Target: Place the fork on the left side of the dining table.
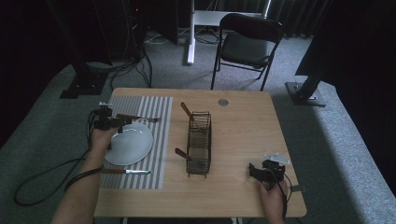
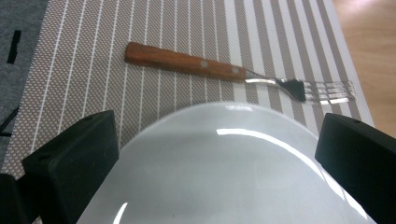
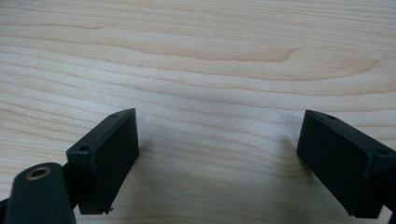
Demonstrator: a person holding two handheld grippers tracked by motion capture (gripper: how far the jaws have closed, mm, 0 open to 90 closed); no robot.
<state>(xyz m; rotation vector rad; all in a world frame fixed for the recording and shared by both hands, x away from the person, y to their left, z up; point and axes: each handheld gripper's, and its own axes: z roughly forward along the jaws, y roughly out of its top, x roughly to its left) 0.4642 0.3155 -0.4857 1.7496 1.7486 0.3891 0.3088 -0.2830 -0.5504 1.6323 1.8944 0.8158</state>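
Cutlery and a plate occupy the left half of the wooden table [image 1: 243,140], laid out on a grey-and-white striped placemat [image 1: 156,140]. A white plate [image 1: 133,144] sits on the mat, and beyond its far rim lies a fork [image 1: 137,117] with a brown wooden handle, its tines pointing towards the middle of the table. In the left gripper view the fork [image 2: 224,72] lies flat across the stripes, just past the plate's edge [image 2: 224,154] and apart from it. A knife [image 1: 126,171] with a similar wooden handle lies on the mat on the near side of the plate.

The left gripper [image 1: 109,122] hovers at the plate's far left edge, near the fork's handle end. Its jaws stand wide apart, with nothing gripped; the plate's rim shows between them and the fork lies beyond, untouched.

The right gripper [image 1: 267,171] rests low near the table's near right corner, well away from the mat. Its jaws are also spread wide, with bare wood grain between them [image 3: 219,140].

A black wire basket [image 1: 200,142] stands at the table's centre, just right of the mat, with two more brown handles sticking up out of it. A black chair [image 1: 247,44] stands on the carpet beyond the table.
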